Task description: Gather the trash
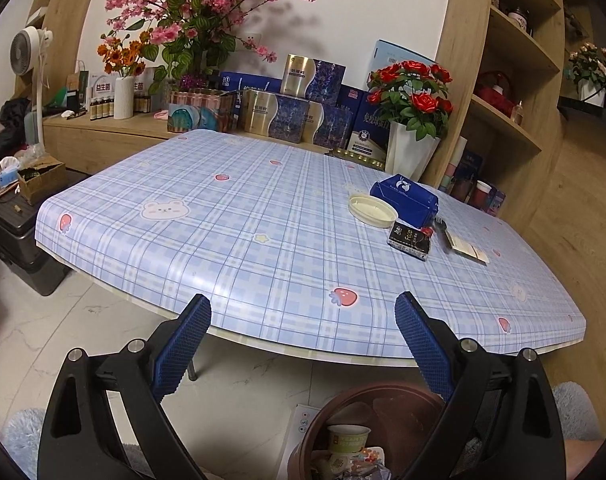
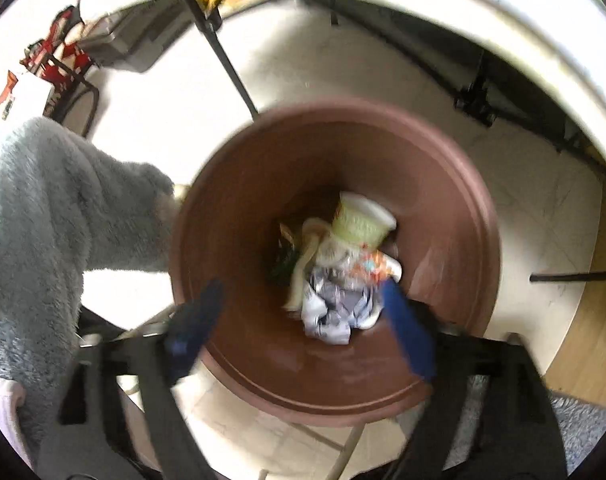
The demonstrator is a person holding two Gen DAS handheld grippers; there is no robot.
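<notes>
The right gripper (image 2: 303,312) hangs spread wide, nothing between its blue pads, pointing almost straight down into the round brown plastic bin (image 2: 443,184) on the floor. Inside lie a pale green paper cup (image 2: 361,222) and crumpled white-and-blue wrappers (image 2: 335,308).

The left gripper (image 1: 303,344) is also spread and empty, held near the front edge of the blue checked desk (image 1: 223,232). The remaining trash sits on the far right of the desk: a cream round plastic lid (image 1: 373,209), a blue tissue box (image 1: 407,198), a small black packet (image 1: 409,240) and a flat paper sachet (image 1: 469,247), its long axis running away rightwards. All lie ahead and right of the left gripper, which looks better placed for the next pick.
</notes>
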